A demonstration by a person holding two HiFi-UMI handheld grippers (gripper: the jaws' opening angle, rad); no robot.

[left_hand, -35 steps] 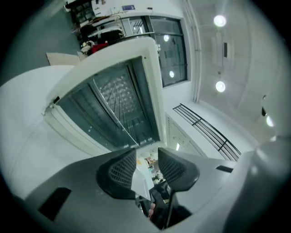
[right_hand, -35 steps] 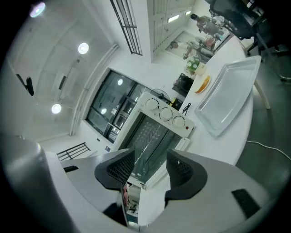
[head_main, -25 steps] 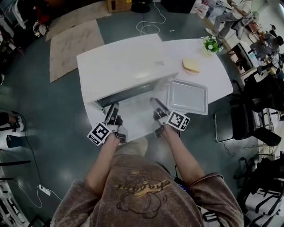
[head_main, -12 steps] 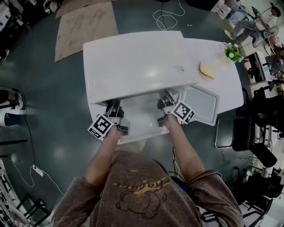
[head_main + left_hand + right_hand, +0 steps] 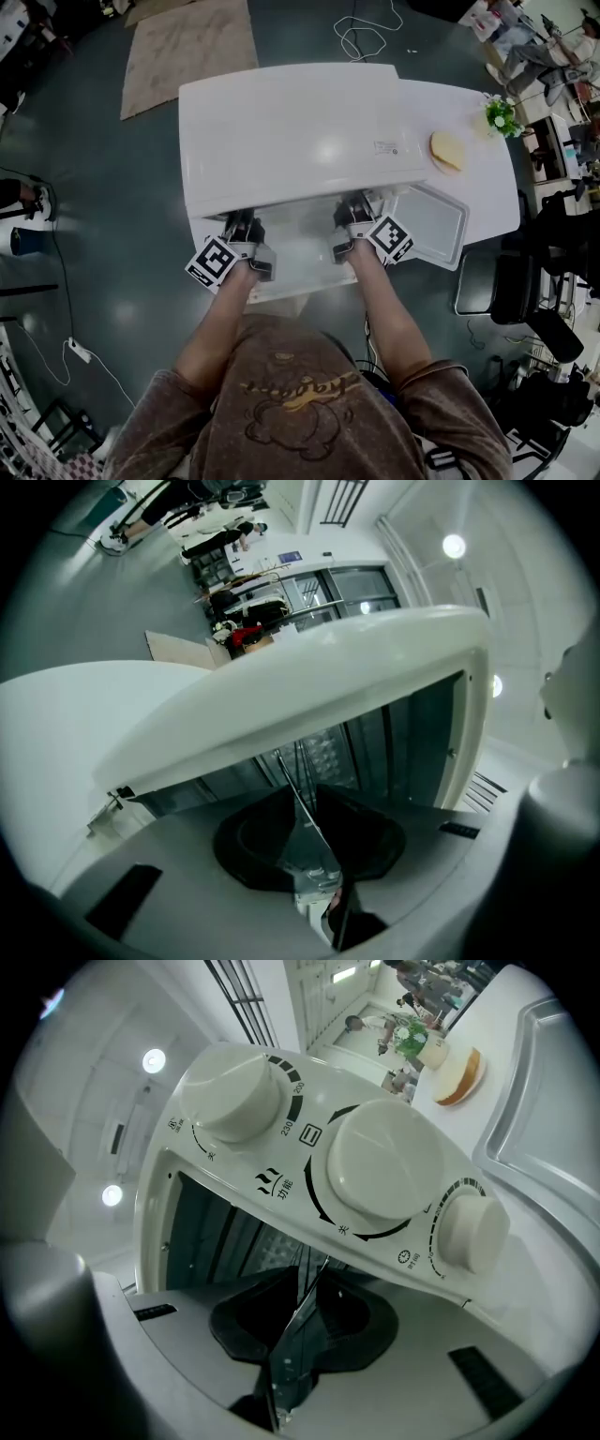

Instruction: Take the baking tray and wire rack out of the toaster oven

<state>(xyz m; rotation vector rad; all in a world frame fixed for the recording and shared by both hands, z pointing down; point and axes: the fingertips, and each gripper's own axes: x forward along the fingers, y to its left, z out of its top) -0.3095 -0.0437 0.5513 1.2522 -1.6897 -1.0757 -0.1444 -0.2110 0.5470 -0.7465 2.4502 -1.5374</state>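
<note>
The left gripper (image 5: 305, 803) has its black jaws closing, nearly together. The thin front wire of the silver wire rack (image 5: 295, 789) is pinched between its pads. The right gripper (image 5: 305, 1305) is closing the same way on the rack's front wire farther along.

The rack sits level inside the white box-shaped toaster oven (image 5: 300, 131), above the lowered glass door (image 5: 295, 262). Its front edge runs across the opening from one gripper to the other, and its bars reach back into the dark cavity (how deep it sits I cannot tell). Three round white control knobs (image 5: 384, 1166) line the oven's right front.

Just beside the oven's right wall, the pale grey rectangular metal baking tray (image 5: 441, 225) lies flat on the white table (image 5: 492, 192), rim up. Beyond it lie a slice of pale bread (image 5: 447, 150) and a small green potted plant (image 5: 502, 114).
</note>
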